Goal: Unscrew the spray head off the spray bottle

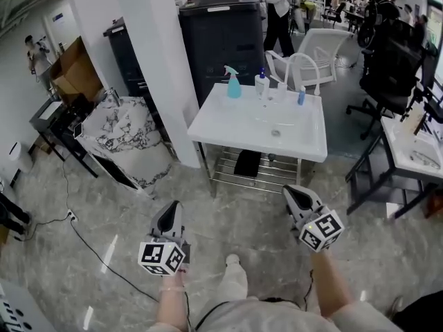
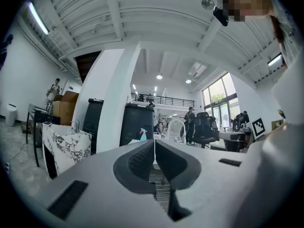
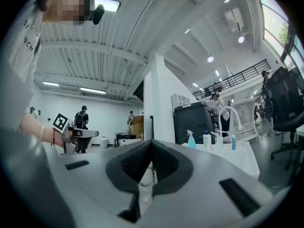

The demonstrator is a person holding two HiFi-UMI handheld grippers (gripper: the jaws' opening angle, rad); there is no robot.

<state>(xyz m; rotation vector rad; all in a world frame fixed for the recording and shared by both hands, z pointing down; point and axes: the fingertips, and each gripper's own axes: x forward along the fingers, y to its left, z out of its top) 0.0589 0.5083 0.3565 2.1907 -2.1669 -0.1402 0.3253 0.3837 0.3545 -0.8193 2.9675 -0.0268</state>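
From the head view: holding the left gripper [image 1: 172, 206] and the right gripper [image 1: 290, 191] low over the grey marbled floor, side by side and apart, both well short of the white basin table [image 1: 221, 126]. Leaving the blue spray bottle [image 1: 233, 83] untouched, standing upright near the table's far edge with its spray head on, a white bottle [image 1: 261, 86] near it.

From the left gripper view: pressing the jaws flat together, gripping nothing; glimpsing the spray bottle [image 2: 143, 135] small and distant, just left of the jaw tips.

From the right gripper view: closing pad against pad, likewise empty; showing the spray bottle [image 3: 191, 139] far off on the table, right of the jaw tips.
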